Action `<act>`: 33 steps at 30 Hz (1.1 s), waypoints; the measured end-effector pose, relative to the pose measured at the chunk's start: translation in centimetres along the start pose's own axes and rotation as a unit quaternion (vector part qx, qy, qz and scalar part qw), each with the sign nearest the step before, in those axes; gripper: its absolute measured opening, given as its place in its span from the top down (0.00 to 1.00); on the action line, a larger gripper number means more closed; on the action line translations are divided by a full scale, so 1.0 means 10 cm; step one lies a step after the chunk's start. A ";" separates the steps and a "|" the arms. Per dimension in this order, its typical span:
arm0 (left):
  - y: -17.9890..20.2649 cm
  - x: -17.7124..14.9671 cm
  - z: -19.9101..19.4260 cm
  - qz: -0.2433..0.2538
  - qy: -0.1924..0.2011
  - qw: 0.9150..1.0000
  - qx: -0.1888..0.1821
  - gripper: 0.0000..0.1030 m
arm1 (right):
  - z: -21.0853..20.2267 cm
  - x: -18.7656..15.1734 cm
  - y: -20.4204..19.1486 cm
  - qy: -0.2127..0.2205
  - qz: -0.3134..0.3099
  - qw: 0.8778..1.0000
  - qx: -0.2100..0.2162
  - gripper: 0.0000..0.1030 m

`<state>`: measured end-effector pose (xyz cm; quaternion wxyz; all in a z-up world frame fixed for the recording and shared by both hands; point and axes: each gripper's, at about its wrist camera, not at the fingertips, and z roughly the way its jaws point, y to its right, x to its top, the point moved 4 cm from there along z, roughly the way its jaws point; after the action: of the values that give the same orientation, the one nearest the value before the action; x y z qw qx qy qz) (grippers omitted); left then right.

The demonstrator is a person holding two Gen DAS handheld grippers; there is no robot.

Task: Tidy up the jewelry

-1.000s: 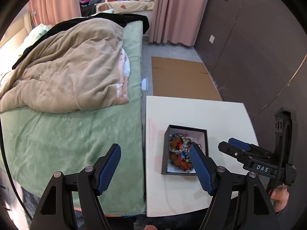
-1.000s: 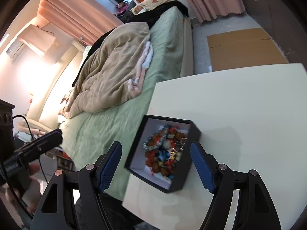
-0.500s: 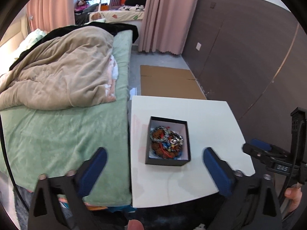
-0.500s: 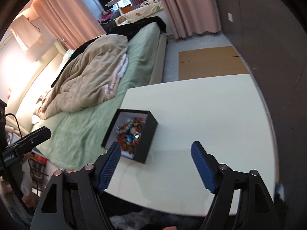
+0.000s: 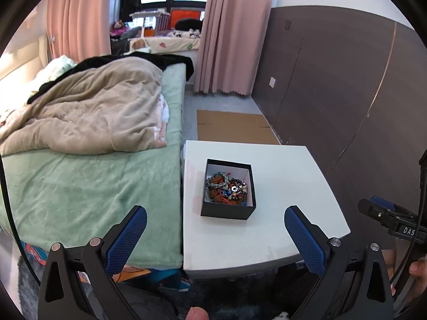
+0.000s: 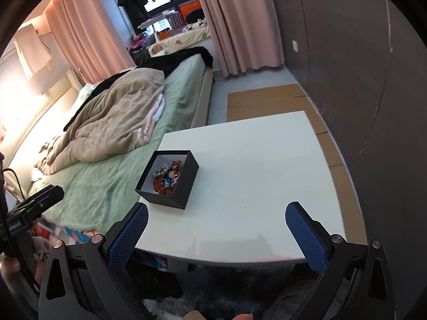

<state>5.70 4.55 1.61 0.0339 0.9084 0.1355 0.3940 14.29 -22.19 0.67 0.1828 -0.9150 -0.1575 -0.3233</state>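
Observation:
A small black box [image 5: 226, 210] with a white lining sits on the white table [image 5: 280, 176], near its left edge. A heap of beaded bracelets and jewelry [image 5: 226, 188] lies inside it. The box [image 6: 181, 186] and the jewelry [image 6: 166, 177] also show in the right wrist view. My left gripper [image 5: 213, 237] is open and empty, held back from the table's near edge. My right gripper [image 6: 217, 233] is open and empty, over the table's near edge, to the right of the box. The right gripper's body shows at the left wrist view's right edge [image 5: 389, 218].
A bed with a green sheet [image 5: 88, 186] and a beige duvet [image 5: 88, 120] stands against the table's left side. A dark wall [image 5: 333, 80] runs along the right. Flat cardboard [image 5: 234, 128] lies on the floor beyond the table. Pink curtains [image 5: 224, 32] hang at the back.
Both grippers have pulled back and up from the box. The box now looks smaller and farther away. Both stay open and empty.

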 end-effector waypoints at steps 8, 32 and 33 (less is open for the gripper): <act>0.10 -0.21 -0.39 0.017 0.034 0.999 0.015 0.00 | -0.35 -0.16 -0.10 0.026 -0.009 1.000 0.002 0.00; 0.22 -0.40 -0.62 0.031 0.082 0.996 0.019 0.00 | -0.66 -0.39 -0.32 0.071 -0.051 0.996 -0.015 0.00; 0.22 -0.39 -0.61 0.031 0.082 0.996 0.019 0.00 | -0.64 -0.39 -0.32 0.071 -0.053 0.996 -0.016 0.00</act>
<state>-0.80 1.11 3.37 -0.0074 0.8775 0.1168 0.4651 6.72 -22.83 3.52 0.1614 -0.8830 -0.1870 -0.3990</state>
